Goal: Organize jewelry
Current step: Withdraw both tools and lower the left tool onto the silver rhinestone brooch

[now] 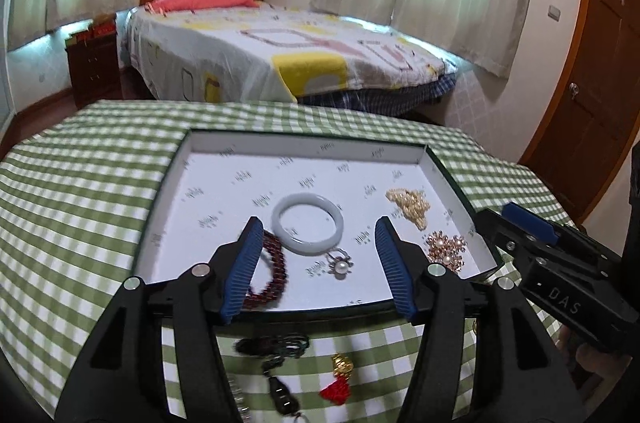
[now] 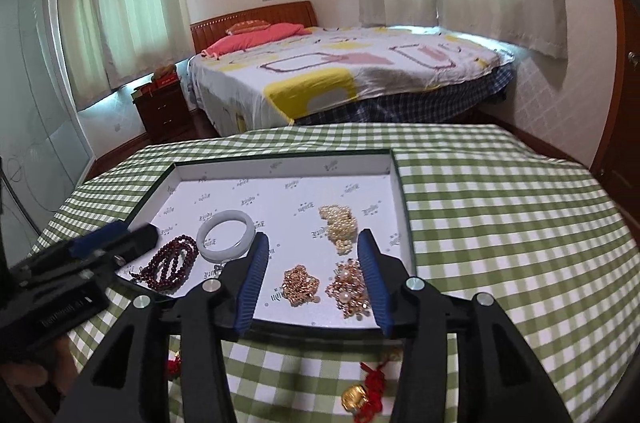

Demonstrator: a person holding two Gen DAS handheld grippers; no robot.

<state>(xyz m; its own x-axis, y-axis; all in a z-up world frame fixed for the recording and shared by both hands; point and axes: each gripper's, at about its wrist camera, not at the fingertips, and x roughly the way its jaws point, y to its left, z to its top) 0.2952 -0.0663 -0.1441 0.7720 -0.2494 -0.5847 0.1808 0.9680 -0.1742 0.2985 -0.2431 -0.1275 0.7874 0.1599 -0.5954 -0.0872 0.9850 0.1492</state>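
Right wrist alone shows rose-gold chain [image 2: 301, 283] in tray [image 2: 404, 207]; both tongs [image 1: 316, 263] [image 2: 310, 273] agape, empty.

"DAS" on right gripper [image 1: 560, 263] body; tray print illegible.

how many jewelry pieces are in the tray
6: red beads near left, white bangle beside them, pearl ring, pearl pile far right, gold chain, pearl brooch. More may be hidden.

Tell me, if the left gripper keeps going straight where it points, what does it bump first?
Probably the white jade bangle in the tray. The left gripper is open and holds nothing, and the bangle lies just ahead between its fingers. The pearl ring sits close too; depth is unclear.
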